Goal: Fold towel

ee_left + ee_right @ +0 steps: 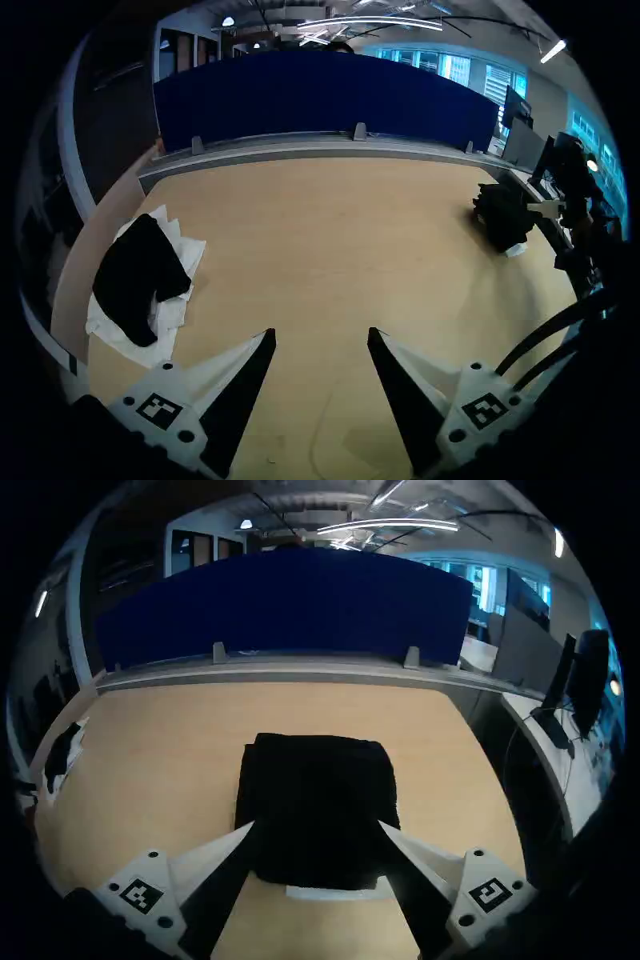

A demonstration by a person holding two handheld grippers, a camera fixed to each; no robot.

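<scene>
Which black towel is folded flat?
The black towel at the right tongs: a neat rectangle on the desk. The other black cloth lies crumpled over white cloths near the desk's edge.

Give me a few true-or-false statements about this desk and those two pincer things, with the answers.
1. The left gripper has its fingers apart with nothing between them. True.
2. The black towel in front of the right gripper is spread out in a single flat layer. False: it is folded into a compact block.
3. A pile of black and white cloths lies near the edge of the table, on the left of the left gripper view. True.
4. The divider behind the table is red. False: it is dark blue.
</scene>
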